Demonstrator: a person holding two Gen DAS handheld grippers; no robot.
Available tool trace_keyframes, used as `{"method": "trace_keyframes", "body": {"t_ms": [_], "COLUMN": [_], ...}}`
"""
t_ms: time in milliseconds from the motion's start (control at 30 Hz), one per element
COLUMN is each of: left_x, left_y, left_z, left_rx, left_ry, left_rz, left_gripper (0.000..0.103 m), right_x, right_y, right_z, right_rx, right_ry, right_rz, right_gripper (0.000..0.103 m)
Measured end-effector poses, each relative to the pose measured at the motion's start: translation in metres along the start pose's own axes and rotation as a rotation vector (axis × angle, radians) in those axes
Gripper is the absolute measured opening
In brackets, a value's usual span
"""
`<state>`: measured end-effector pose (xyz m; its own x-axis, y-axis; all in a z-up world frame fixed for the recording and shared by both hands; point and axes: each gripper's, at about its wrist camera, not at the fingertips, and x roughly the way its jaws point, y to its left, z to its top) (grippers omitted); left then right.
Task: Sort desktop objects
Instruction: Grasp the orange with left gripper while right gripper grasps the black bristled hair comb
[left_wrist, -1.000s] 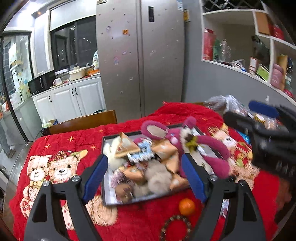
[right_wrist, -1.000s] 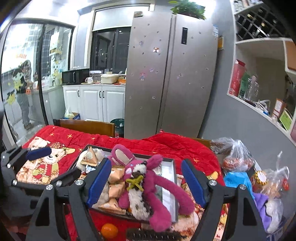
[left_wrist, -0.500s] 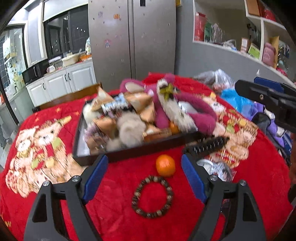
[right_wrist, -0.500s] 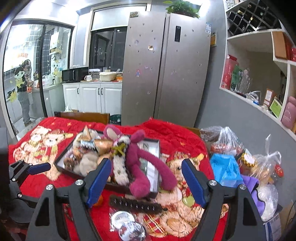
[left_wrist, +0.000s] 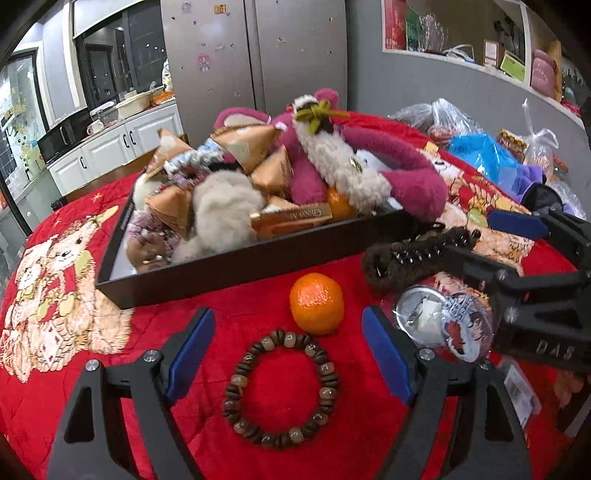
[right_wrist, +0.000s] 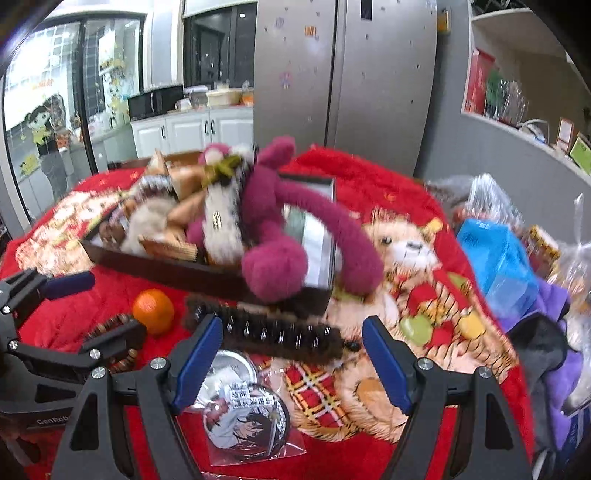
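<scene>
A dark tray (left_wrist: 229, 269) on the red tablecloth is piled with a pink plush bear (left_wrist: 332, 155), gold snack packets and fluffy toys. In front of it lie an orange (left_wrist: 317, 302), a wooden bead bracelet (left_wrist: 280, 384), a dark hair brush (left_wrist: 413, 254) and round badges (left_wrist: 443, 321). My left gripper (left_wrist: 288, 362) is open, low over the bracelet. My right gripper (right_wrist: 291, 358) is open, just above the brush (right_wrist: 269, 330) and the badges (right_wrist: 245, 424). The orange (right_wrist: 153, 311) sits to its left.
Plastic bags, a blue packet (right_wrist: 495, 258) and purple cloth (right_wrist: 554, 332) crowd the table's right side. The right gripper's body (left_wrist: 535, 302) is close beside the left one. A fridge (right_wrist: 343, 74) and wall shelves stand behind the table.
Both grippers have dropped lower and moved forward toward the table. The left one now hangs over the bracelet; the right one has come down over the brush and badges. Both stay open.
</scene>
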<state>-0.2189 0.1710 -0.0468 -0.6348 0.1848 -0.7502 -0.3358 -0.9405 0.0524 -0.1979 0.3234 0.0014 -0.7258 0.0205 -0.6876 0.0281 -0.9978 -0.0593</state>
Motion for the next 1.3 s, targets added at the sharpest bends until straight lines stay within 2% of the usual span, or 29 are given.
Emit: {"method": "trace_keyframes", "body": {"t_ms": [200, 600, 900, 1067, 1200, 1267, 1300], "left_x": [0.015, 0.033, 0.037, 0.037, 0.036, 0.035, 0.033], "left_y": [-0.007, -0.005, -0.002, -0.001, 0.001, -0.002, -0.004], "left_z": [-0.001, 0.000, -0.001, -0.001, -0.002, -0.001, -0.002], "left_rx": [0.036, 0.033, 0.035, 0.032, 0.024, 0.037, 0.050], "left_ry": [0.017, 0.065, 0.077, 0.079, 0.079, 0.072, 0.067], "left_rz": [0.012, -0.010, -0.013, -0.017, -0.044, -0.057, -0.064], "left_gripper": [0.083, 0.083, 0.084, 0.084, 0.075, 0.065, 0.057], "right_x": [0.020, 0.030, 0.037, 0.042, 0.055, 0.054, 0.054], "right_y": [0.008, 0.016, 0.007, 0.009, 0.008, 0.008, 0.009], "right_z": [-0.006, -0.006, -0.013, -0.010, -0.010, -0.010, -0.010], "right_rx": [0.017, 0.008, 0.103, 0.110, 0.149, 0.153, 0.156], "right_ry": [0.055, 0.059, 0.089, 0.107, 0.155, 0.149, 0.150], "right_rz": [0.059, 0.055, 0.092, 0.072, 0.068, 0.060, 0.053], "right_gripper": [0.080, 0.086, 0.086, 0.089, 0.091, 0.090, 0.089]}}
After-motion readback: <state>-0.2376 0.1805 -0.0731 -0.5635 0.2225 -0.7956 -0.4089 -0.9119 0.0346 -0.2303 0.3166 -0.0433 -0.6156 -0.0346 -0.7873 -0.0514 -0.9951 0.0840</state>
